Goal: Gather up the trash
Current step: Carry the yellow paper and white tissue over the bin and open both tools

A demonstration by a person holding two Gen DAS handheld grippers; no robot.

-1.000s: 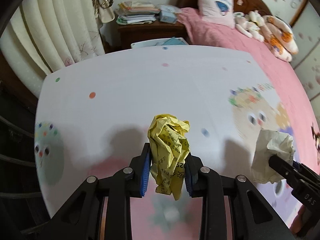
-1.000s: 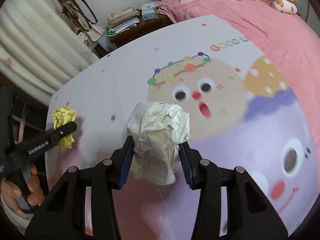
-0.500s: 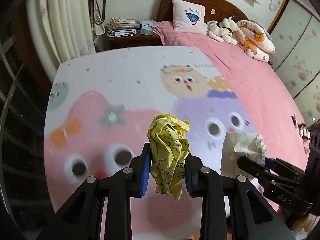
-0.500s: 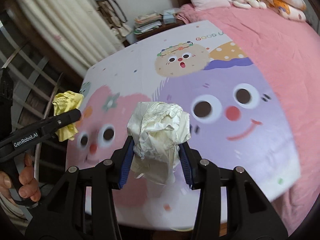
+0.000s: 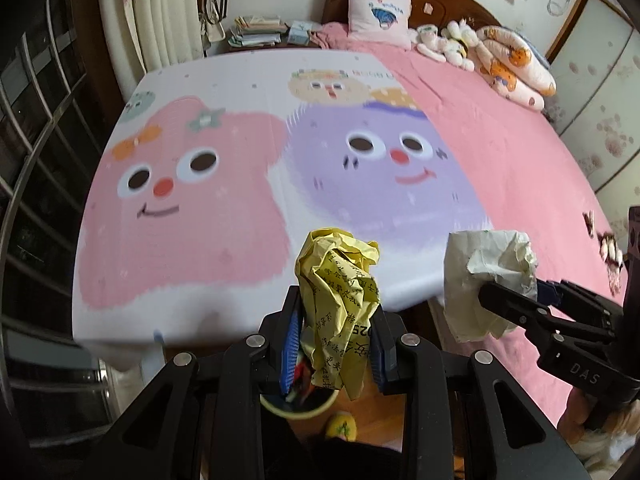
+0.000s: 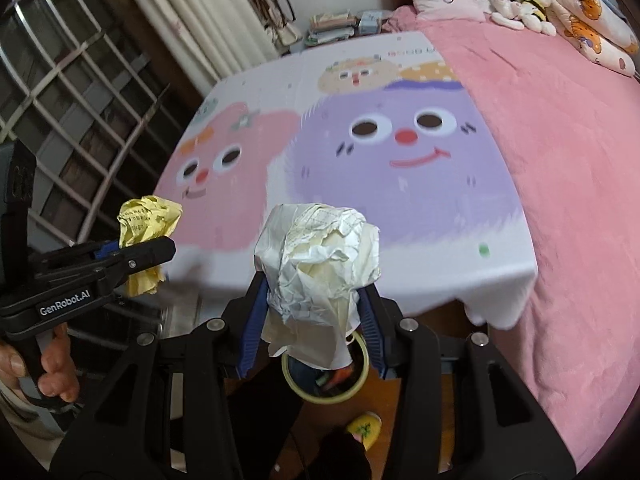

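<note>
My left gripper (image 5: 336, 344) is shut on a crumpled yellow paper ball (image 5: 338, 288) with black print. My right gripper (image 6: 310, 320) is shut on a crumpled white paper wad (image 6: 316, 264). Both hang past the foot edge of the bed, above a small round bin (image 6: 325, 394) with a pale yellow rim on the wooden floor; coloured scraps lie inside it. In the left wrist view the bin (image 5: 298, 410) shows just under the yellow ball, and the white wad (image 5: 486, 280) with the right gripper sits at the right. In the right wrist view the yellow ball (image 6: 146, 222) is at the left.
The bed carries a cartoon-print sheet (image 5: 248, 184) and a pink blanket (image 5: 500, 152), with a pillow (image 5: 378, 14) and soft toys (image 5: 508, 64) at its head. A yellow slipper (image 6: 364, 428) lies on the floor near the bin. A window grille (image 6: 80, 96) and curtains (image 6: 208, 12) stand at the left.
Both grippers have pulled back from over the sheet to past the bed's foot edge, each still holding its paper. The bin and floor have come into view beneath them.
</note>
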